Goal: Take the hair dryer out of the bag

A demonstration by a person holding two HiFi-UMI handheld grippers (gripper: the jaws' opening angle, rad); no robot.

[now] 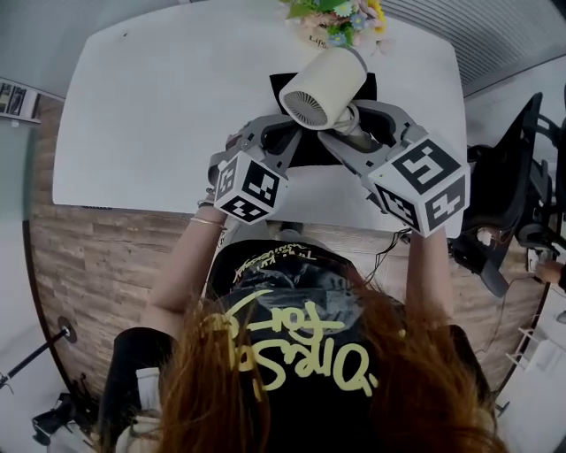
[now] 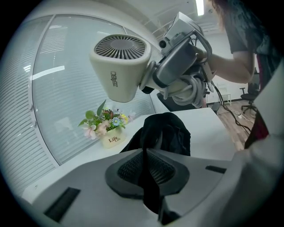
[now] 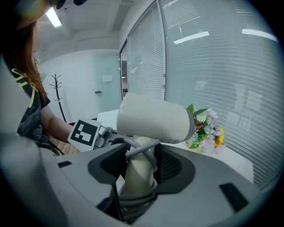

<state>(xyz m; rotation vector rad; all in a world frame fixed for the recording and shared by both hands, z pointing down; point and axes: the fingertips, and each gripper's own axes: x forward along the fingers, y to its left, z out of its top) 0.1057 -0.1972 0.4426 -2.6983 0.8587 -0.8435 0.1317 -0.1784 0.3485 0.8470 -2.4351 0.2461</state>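
From the left: my left gripper [image 2: 145, 153] is clenched on a fold of the black bag [image 2: 173, 133]. The bag lies on the white table [image 1: 159, 115] between its far and near edges, right of the middle, with a small pot of flowers [image 1: 340, 22] behind it at the far edge. Further right, my right gripper [image 3: 138, 166] is clamped round the handle of the cream hair dryer [image 1: 323, 88], over the grey cord [image 3: 141, 145] wound about that handle; the dryer is out of the bag and in the air above it, clear of the tabletop, its round grille facing me.
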